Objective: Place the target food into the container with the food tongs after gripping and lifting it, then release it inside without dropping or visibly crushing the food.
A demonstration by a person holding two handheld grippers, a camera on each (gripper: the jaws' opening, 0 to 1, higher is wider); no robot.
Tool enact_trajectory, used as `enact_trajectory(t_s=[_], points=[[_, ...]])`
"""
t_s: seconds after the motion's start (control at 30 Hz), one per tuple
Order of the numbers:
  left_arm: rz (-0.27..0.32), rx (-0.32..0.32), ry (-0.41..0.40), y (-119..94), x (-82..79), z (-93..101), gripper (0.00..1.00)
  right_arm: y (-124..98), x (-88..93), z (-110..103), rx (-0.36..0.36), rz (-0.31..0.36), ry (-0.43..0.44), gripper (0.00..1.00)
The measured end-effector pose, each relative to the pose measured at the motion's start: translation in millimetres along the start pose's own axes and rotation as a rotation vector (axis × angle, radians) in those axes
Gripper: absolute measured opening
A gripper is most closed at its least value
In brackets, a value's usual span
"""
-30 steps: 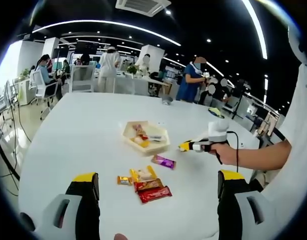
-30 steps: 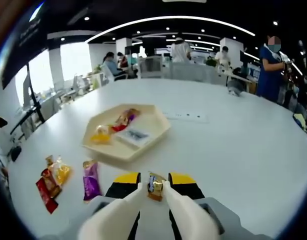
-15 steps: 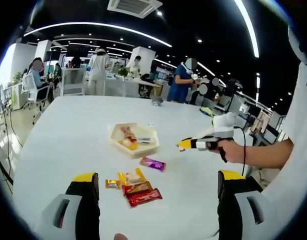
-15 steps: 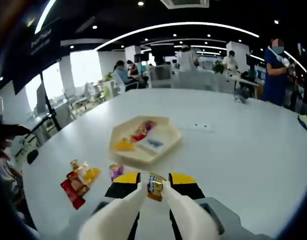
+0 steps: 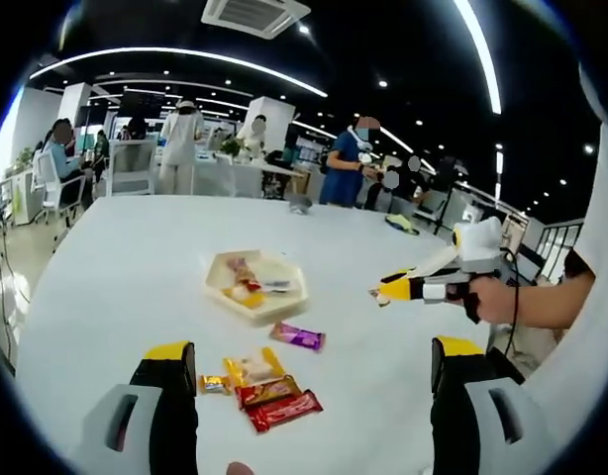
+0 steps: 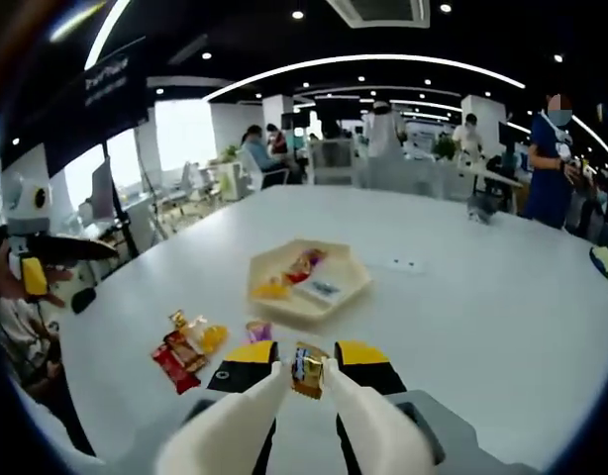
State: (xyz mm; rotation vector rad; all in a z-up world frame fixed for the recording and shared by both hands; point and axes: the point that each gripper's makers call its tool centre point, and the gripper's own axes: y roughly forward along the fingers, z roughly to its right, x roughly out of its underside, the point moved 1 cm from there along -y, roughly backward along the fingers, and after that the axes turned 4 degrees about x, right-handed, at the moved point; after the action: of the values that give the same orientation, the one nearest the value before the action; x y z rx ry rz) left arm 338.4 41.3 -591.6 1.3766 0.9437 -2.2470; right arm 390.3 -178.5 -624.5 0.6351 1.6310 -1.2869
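Gold-wrapped candy (image 6: 306,367) pinched between the right gripper's (image 6: 305,374) white tongs, above the white table (image 6: 462,297).
Hexagonal beige tray (image 6: 355,292) lies ahead; left gripper (image 5: 314,381) jaws spread wide, holding nothing.

Above the white table (image 6: 502,297), my right gripper (image 6: 306,368) hangs pinching a gold-wrapped candy (image 6: 306,364), with bare tabletop across the right half of the frame and open air above the hexagonal tray (image 6: 349,297) at centre. The tray already carries a few wrapped pieces toward its left, leaving free floor at its right. Loose sweets crowd the lower left: a red bar (image 6: 171,368), a yellow packet (image 6: 211,337) and a purple wrapper (image 6: 257,330) just beside the tray. In the left gripper view, my left gripper (image 5: 309,396) stands wide apart over the same scatter (image 5: 264,388), lower centre.
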Motion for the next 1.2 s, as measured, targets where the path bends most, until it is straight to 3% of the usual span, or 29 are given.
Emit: enact_trajectory(t_s=[0.17,0.63,1.2], points=[[-0.005,-0.005,0.005,-2,1.7,-4.4,0.99,6,-17.0,-4,-0.019,0.019,-0.04,0.21],[0.017,-0.072,-0.037,-25,6.3,-22.4,0.99,64,-71.9,-13,-0.066,0.072,-0.118,0.21],[0.048,-0.189,-0.078,-60,7.5,-55.4,0.99,128,-93.8,-24,-0.105,0.055,-0.146,0.22]])
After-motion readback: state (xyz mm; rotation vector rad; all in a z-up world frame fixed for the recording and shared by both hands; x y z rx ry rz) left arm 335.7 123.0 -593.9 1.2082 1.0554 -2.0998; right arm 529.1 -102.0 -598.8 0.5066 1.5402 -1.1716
